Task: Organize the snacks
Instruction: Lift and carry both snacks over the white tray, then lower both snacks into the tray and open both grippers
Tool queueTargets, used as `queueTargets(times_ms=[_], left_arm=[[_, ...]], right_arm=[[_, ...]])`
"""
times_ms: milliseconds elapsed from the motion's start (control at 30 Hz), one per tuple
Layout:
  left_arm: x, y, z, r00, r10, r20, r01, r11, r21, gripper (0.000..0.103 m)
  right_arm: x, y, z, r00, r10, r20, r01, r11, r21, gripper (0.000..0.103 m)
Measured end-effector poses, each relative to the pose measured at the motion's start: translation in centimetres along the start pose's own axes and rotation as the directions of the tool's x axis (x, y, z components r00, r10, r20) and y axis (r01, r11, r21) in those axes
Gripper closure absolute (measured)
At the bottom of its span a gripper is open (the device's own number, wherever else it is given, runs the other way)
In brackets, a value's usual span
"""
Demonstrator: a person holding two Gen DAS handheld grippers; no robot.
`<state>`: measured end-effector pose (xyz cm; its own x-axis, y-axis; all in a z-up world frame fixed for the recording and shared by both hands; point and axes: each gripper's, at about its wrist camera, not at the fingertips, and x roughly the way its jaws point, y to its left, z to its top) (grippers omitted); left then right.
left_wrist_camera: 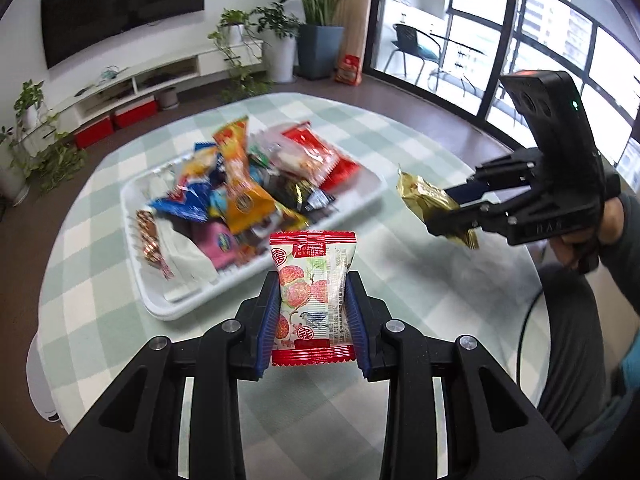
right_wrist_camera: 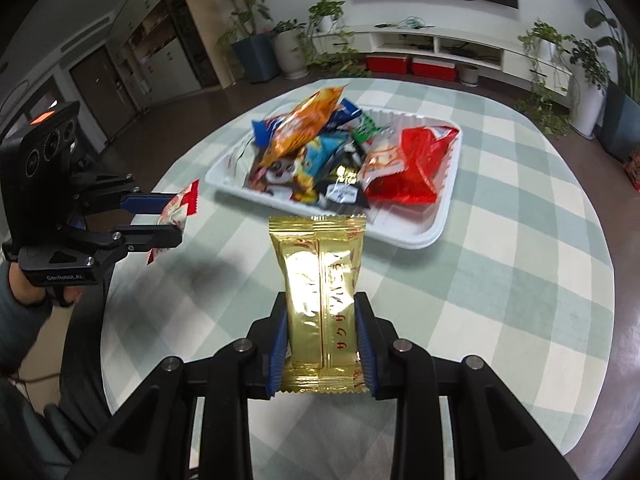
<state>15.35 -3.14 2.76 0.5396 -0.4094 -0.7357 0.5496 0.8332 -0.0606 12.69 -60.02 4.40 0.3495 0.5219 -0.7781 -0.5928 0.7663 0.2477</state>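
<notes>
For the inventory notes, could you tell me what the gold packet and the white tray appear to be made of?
Gold packet: likely metallised foil film, glossy; bright glare, crimped ends. White tray: probably thin moulded plastic, smooth; rounded, shiny rim.

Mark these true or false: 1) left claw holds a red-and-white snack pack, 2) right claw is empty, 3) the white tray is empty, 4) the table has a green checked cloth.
1) True: the left claw grips the red-and-white snack pack.
2) False: the right claw grips a gold wrapper.
3) False: the white tray holds a pile of snacks.
4) True: a green checked cloth covers the table.
</notes>
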Motion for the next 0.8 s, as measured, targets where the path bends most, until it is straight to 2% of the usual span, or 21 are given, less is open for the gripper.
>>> queueTargets(times_ms=[400, 800], left_arm=[[0.7, 5.7, 5.2, 0.994, 0.103, 0.044, -0.099, 0.992, -0.077, 0.073], [2.5, 11.7, 9.2, 0.987, 0.148, 0.062, -0.132, 0.969, -0.210, 0.073]], right_arm=[[1.5, -0.2, 5.3, 0.997, -0.060, 0.046, 0.057, 0.997, 0.060, 0.070], [3.6, -1.4, 11.2, 0.989, -0.139, 0.059, 0.129, 0.981, 0.146, 0.070]])
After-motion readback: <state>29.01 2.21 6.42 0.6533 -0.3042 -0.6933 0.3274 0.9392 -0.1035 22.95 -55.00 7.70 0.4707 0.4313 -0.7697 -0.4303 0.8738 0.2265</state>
